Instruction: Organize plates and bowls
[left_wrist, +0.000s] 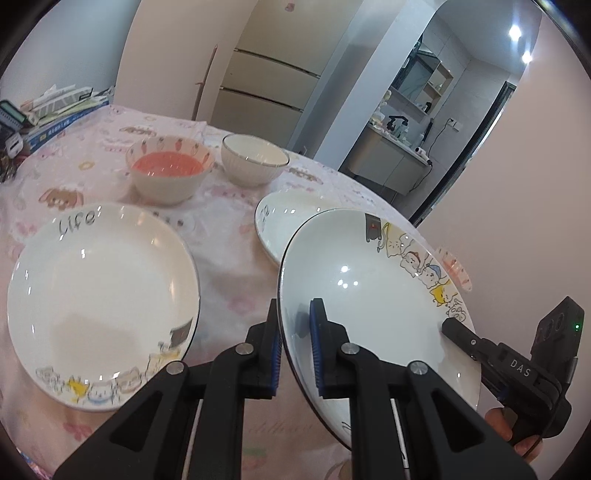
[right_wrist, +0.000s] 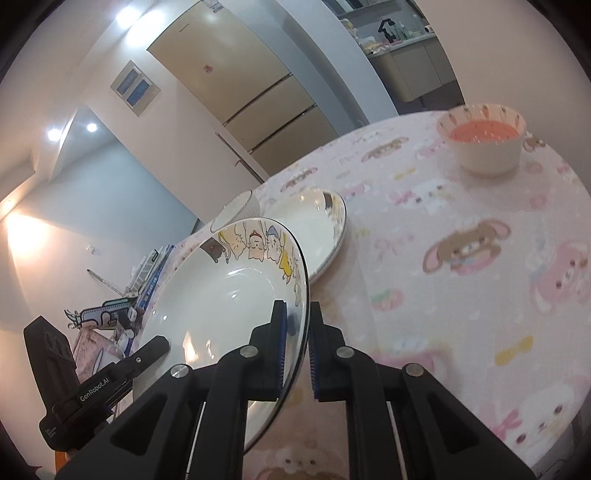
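A white plate with cartoon cats on its rim (left_wrist: 369, 288) hangs tilted above the table, gripped from both sides. My left gripper (left_wrist: 295, 306) is shut on its left rim, with the blue pads pressing on both faces. The right gripper (left_wrist: 452, 326) clamps the opposite edge. In the right wrist view the same plate (right_wrist: 229, 295) has my right gripper (right_wrist: 297, 308) shut on its rim, and the left gripper (right_wrist: 159, 341) holds the far side. A matching plate (left_wrist: 99, 295) lies flat at the left, and another plate (left_wrist: 288, 218) lies behind the held one.
A bowl with a pink inside (left_wrist: 170, 173) and a white ribbed bowl (left_wrist: 255, 158) stand at the back of the pink-clothed table (right_wrist: 461, 258). Another pink-inside bowl (right_wrist: 484, 136) stands far right. Stacked books (left_wrist: 59, 110) fill the back left corner.
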